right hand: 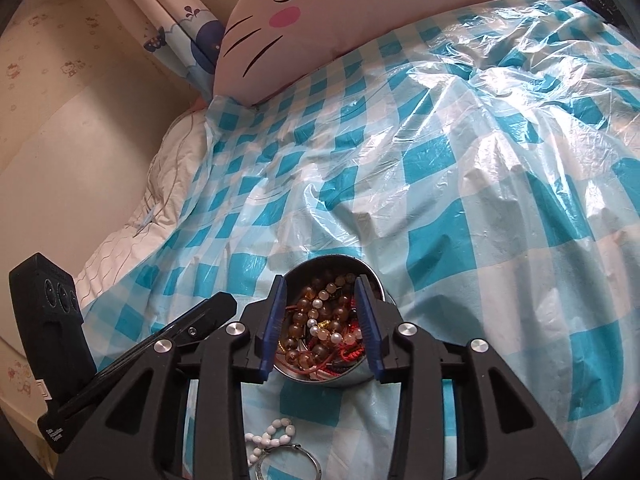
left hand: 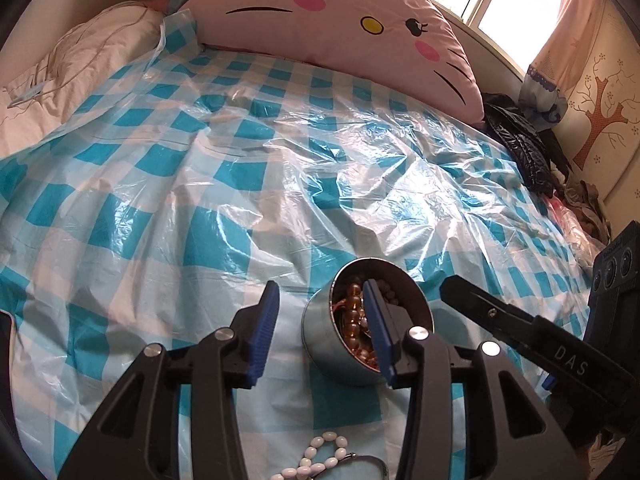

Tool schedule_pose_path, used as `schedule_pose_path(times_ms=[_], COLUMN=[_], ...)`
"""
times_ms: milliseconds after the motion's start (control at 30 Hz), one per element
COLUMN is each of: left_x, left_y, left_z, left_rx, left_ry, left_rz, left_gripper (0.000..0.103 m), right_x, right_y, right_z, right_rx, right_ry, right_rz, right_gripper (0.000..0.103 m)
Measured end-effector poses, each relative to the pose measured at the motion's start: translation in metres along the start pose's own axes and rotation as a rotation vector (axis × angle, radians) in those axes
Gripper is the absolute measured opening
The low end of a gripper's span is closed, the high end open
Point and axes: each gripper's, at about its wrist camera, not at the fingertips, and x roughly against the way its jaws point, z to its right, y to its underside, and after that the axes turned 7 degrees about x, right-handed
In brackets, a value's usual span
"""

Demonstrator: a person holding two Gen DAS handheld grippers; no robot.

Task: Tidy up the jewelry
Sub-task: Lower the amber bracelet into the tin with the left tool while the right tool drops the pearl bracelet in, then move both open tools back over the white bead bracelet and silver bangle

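A round metal tin (left hand: 325, 340) full of amber, white and red bead jewelry (right hand: 320, 324) sits on the checked plastic sheet; it also shows in the right wrist view (right hand: 382, 284). My left gripper (left hand: 320, 290) is open, its right finger over the tin's rim and its left finger to the tin's left. My right gripper (right hand: 320, 280) is open and empty, straddling the tin from above. A white bead bracelet (left hand: 316, 456) and a silver bangle (left hand: 374, 462) lie on the sheet in front of the tin; the bracelet (right hand: 272, 436) and bangle (right hand: 292, 460) also show in the right wrist view.
The bed is covered by a crinkled blue-and-white checked plastic sheet (left hand: 280, 168). A pink cat-face pillow (left hand: 340, 20) lies at the head. A cream quilt (left hand: 72, 72) is at the left, dark clothes (left hand: 520, 144) at the right edge.
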Motion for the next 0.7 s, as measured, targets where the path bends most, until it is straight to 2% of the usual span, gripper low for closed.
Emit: schedule_pose_path(times_ms=[133, 267, 533, 700], left_x=[0.007, 0.008, 0.022, 0.03], left_y=[0.006, 0.019, 0.061, 0.084], left_z=[-0.002, -0.005, -0.009, -0.003], left_rx=[-0.035, -0.087, -0.238, -0.346], left_ry=[-0.025, -0.052, -0.112, -0.159], left_rz=[-0.013, -0.074, -0.149, -0.15], left_gripper=[0.049, 0.05, 0.05, 0.05], right_x=[0.013, 0.016, -0.002, -0.014], right_y=[0.005, 0.02, 0.077, 0.099], right_z=[0.001, -0.007, -0.046, -0.064], right_rx=[-0.002, 0.037, 0.253, 0.382], right_ry=[0.023, 0.045, 0.086, 0.159], right_rz=[-0.016, -0.085, -0.304, -0.36], right_gripper=[0.034, 0.034, 0.034, 0.033])
